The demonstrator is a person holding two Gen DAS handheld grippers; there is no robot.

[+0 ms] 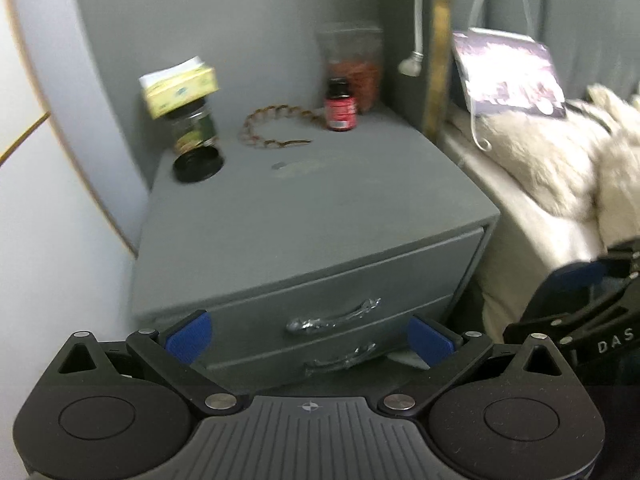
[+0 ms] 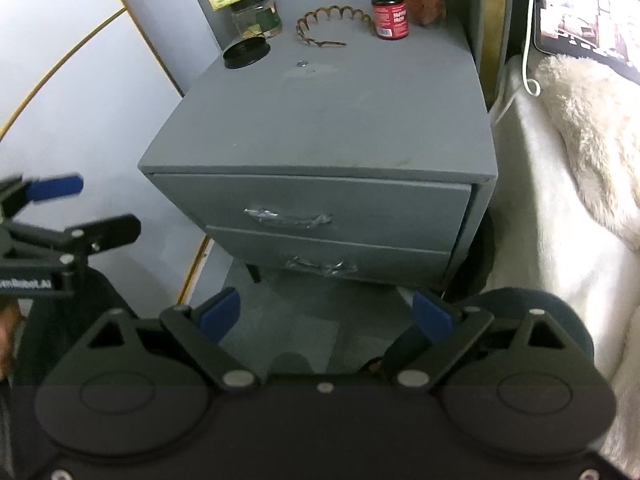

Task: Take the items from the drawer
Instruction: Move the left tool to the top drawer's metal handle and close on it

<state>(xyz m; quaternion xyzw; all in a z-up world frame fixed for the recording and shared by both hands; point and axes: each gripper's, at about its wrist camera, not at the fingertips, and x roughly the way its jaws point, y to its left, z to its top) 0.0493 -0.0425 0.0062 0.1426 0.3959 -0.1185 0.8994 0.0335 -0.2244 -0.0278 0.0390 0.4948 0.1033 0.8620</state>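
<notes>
A grey nightstand point(image 1: 304, 208) point(image 2: 336, 120) has two shut drawers. The top drawer point(image 1: 320, 300) point(image 2: 320, 200) has a metal handle point(image 1: 332, 316) point(image 2: 288, 218); the bottom drawer point(image 2: 332, 256) has its own handle point(image 1: 340, 358) point(image 2: 320, 266). My left gripper point(image 1: 310, 340) is open and empty, just in front of the drawer fronts. My right gripper point(image 2: 326, 316) is open and empty, held back over the floor below the nightstand. The drawers' contents are hidden.
On the nightstand top stand a red-labelled bottle point(image 1: 340, 106) point(image 2: 390, 10), a brown headband point(image 1: 272, 126) point(image 2: 332, 26), a glass jar point(image 1: 194, 130) under a yellow box point(image 1: 180, 88), a black lid point(image 1: 198, 164) and a clear cup point(image 1: 356, 68). A bed with a fluffy blanket point(image 2: 580, 128) is at the right.
</notes>
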